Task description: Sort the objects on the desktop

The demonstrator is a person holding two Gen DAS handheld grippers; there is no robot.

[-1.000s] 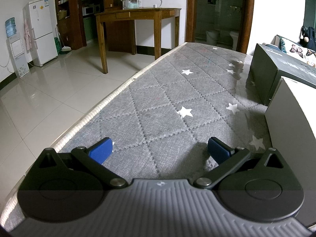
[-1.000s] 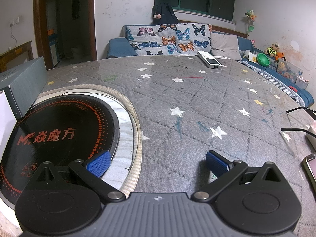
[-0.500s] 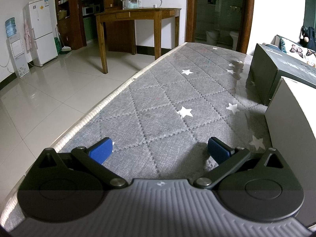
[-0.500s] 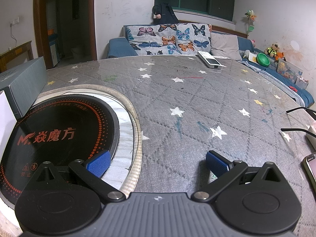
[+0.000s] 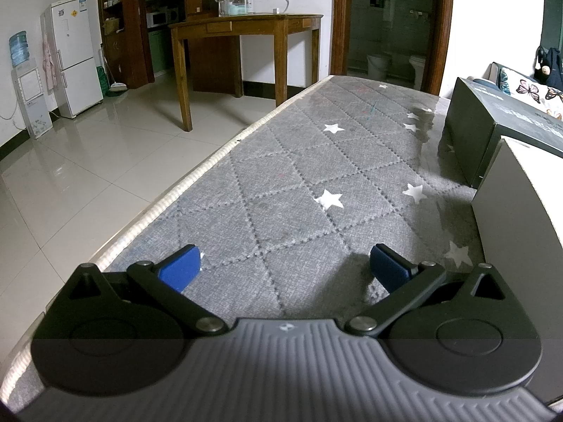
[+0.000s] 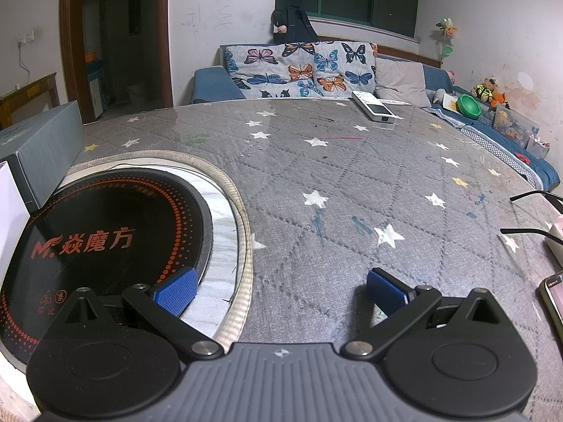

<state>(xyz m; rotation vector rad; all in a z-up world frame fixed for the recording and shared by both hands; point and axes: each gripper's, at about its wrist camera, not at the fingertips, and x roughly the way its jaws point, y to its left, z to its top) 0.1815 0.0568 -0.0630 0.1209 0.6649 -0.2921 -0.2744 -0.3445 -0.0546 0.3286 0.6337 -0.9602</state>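
Desktop objects sit spread over a round table w/ a grey quilted star-print cover (image 6: pixel 316 183). Black round induction hob w/ orange dotted ring & orange lettering (image 6: pixel 105 239) is set into the table's middle, framed by a pale woven trim. White slim rectangular device, maybe a remote, (image 6: pixel 374 107) lies at the far edge, well apart from the hob. Black-framed glasses (image 6: pixel 531 211) lie at the right edge, only partly in view. Dark phone w/ lit screen (image 6: pixel 554 299) is cut off at the right border, near the glasses.

Right gripper (image 6: pixel 281 290) hovers low over the cover, blue-padded fingers (image 6: pixel 176 290) spread wide, nothing between them; its left pad overlaps the hob's rim in view, contact unclear.

Left gripper (image 5: pixel 283 269) is also wide open & empty, low over the cover near the table's left edge. Dark grey long cardboard box (image 5: pixel 492 123) stands on the table to its right. White box w/ grey side (image 5: pixel 520 218) sits just beside it, closer to the gripper. Beyond the table: glossy tiled floor (image 5: pixel 88 176), brown wooden side table (image 5: pixel 246 31).
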